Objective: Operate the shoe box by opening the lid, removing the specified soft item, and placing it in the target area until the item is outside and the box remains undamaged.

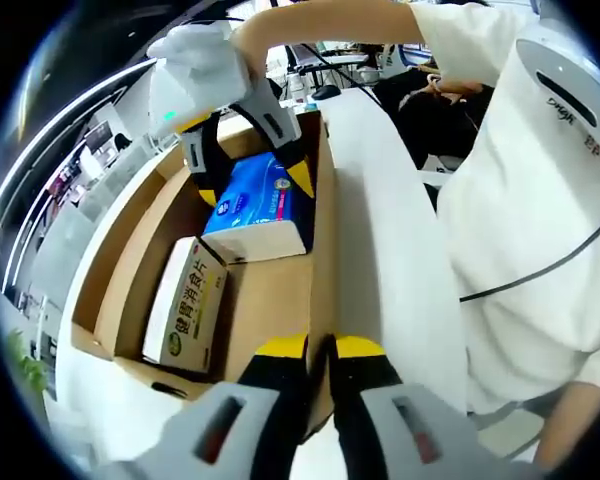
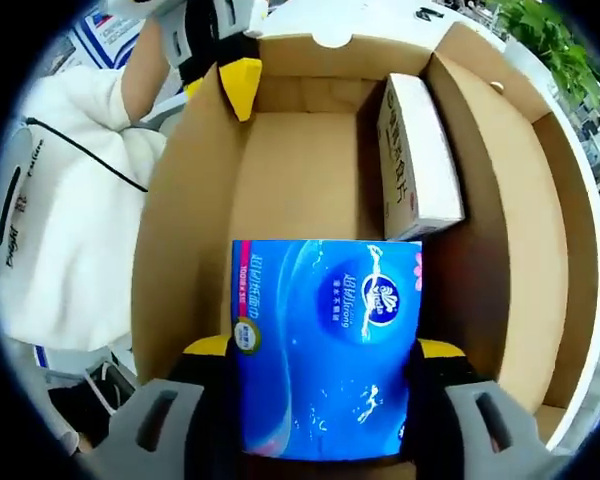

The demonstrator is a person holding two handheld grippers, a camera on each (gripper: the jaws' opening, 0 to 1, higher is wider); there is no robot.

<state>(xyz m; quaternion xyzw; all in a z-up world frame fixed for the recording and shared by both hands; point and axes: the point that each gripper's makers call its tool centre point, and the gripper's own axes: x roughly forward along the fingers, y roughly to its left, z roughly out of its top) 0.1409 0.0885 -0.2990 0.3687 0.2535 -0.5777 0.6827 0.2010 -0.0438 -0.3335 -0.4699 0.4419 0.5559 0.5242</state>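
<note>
An open cardboard shoe box [image 1: 323,230] lies on a white table. Inside it are a blue soft tissue pack [image 1: 255,200] and a white carton with green and yellow lettering [image 1: 185,305]. My left gripper [image 1: 320,348] is shut on the top edge of the box's near side wall. Reaching in from the far end, my right gripper [image 1: 255,185] is shut on the blue pack. In the right gripper view the pack [image 2: 325,345] sits between the yellow tips of my right gripper [image 2: 325,350], low inside the box [image 2: 195,200], with the carton [image 2: 415,160] beyond it. The left gripper [image 2: 242,85] pinches the wall at the far left.
The white table [image 1: 380,220] runs along the box's right side. A person in a white top [image 1: 520,200] stands close against that table edge, with a black cable across the shirt. A green plant [image 2: 540,30] stands beyond the box's far corner.
</note>
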